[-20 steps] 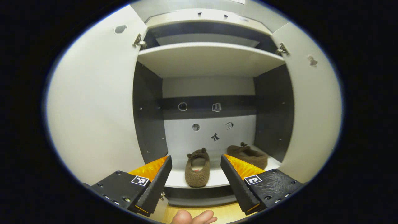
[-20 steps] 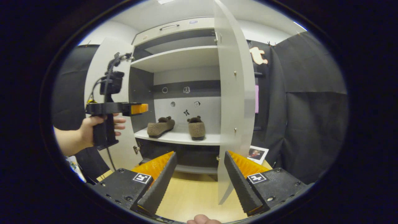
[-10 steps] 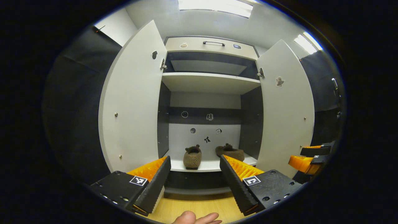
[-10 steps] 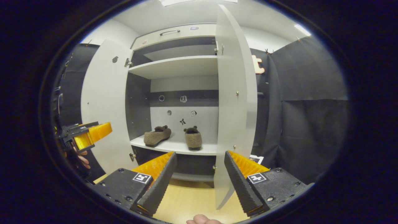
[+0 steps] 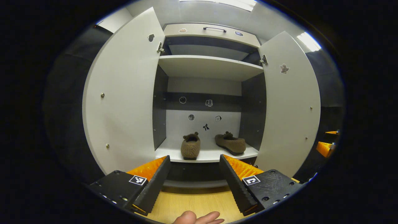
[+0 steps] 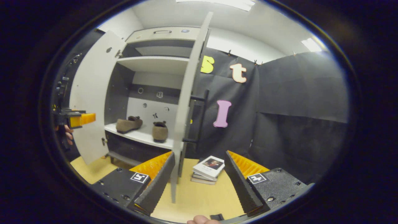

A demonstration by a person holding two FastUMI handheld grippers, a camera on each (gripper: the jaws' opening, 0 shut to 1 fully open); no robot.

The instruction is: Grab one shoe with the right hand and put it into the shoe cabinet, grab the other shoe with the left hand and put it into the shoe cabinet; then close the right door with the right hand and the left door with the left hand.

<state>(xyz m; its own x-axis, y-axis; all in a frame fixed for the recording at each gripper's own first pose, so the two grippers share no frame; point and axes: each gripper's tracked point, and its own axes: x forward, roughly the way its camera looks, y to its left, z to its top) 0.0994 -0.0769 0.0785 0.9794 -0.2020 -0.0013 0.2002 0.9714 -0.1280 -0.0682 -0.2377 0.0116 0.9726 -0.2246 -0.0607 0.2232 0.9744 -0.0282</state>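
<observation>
Two brown fuzzy shoes stand on the lower shelf (image 5: pixel 205 154) of the open shoe cabinet: one (image 5: pixel 190 146) toe-out, the other (image 5: pixel 230 143) turned sideways. In the right gripper view the same shoes (image 6: pixel 129 123) (image 6: pixel 160 131) sit behind the right door (image 6: pixel 183 102), seen edge-on. My left gripper (image 5: pixel 194 157) is open and empty, centred in front of the cabinet, well short of the shelf. My right gripper (image 6: pixel 199 154) is open and empty; the right door's free edge stands just beyond its left finger. The left door (image 5: pixel 124 93) is swung wide.
A stack of books (image 6: pixel 209 169) lies on the wooden floor (image 6: pixel 202 196) beside the cabinet. A black bar handle (image 6: pixel 202 118) runs down the right door's outer face. The left gripper (image 6: pixel 77 119) shows by the left door (image 6: pixel 90 93). An upper shelf (image 5: pixel 208 65) spans the cabinet.
My left gripper has backed out of the cabinet, so both doors now show whole. My right gripper has swung right, bringing the right door edge-on and its outer side into sight.
</observation>
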